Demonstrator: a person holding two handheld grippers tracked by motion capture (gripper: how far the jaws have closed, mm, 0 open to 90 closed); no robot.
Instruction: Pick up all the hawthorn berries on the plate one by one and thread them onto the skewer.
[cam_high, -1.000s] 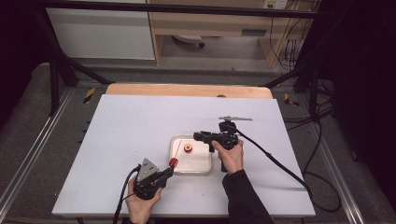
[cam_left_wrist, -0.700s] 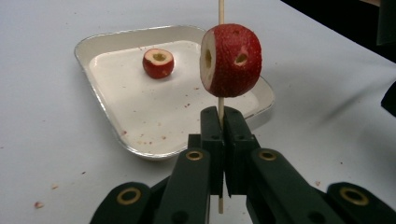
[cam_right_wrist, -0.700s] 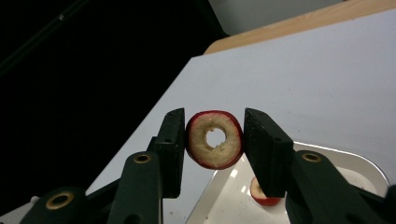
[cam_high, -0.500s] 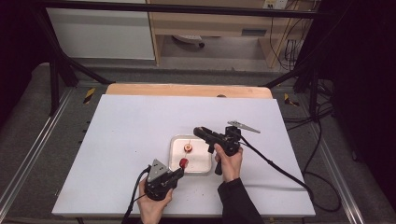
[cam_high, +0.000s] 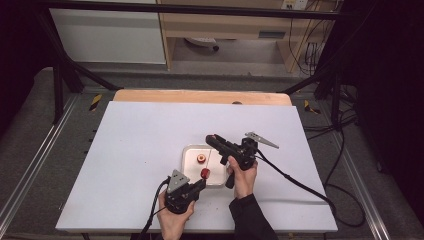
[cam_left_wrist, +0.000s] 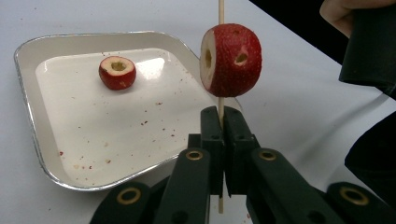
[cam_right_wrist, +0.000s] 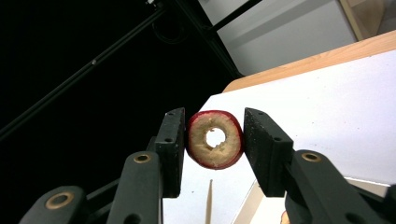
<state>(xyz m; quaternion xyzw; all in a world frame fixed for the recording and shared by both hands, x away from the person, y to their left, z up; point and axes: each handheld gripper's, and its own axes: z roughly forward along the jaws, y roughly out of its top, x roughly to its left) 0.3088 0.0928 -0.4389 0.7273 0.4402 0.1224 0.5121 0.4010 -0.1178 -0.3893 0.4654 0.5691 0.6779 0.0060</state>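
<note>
Over the white table (cam_high: 125, 150), left fingers (cam_left_wrist: 212, 135) clamp an upright skewer (cam_left_wrist: 221, 9); right fingers (cam_right_wrist: 264, 140) pinch a cored fruit (cam_right_wrist: 215, 139).

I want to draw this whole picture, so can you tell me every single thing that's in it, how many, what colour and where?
Fruit on the skewer: one, red, cored, threaded above the left gripper's jaws.
Skewer: one, pale wood, upright, clamped in the left gripper.
Fruit ring: one, red skin, pale flesh, hole through the middle, between the right gripper's pads.
Fruit in the tray: one, red, cored, lying in the tray.
Tray: one, white with a silvery rim, on the table near the grippers.
Table: one, white top, wooden strip at the far edge.
Left gripper: black, shut on the skewer.
Right gripper: black, holding the fruit ring.
</note>
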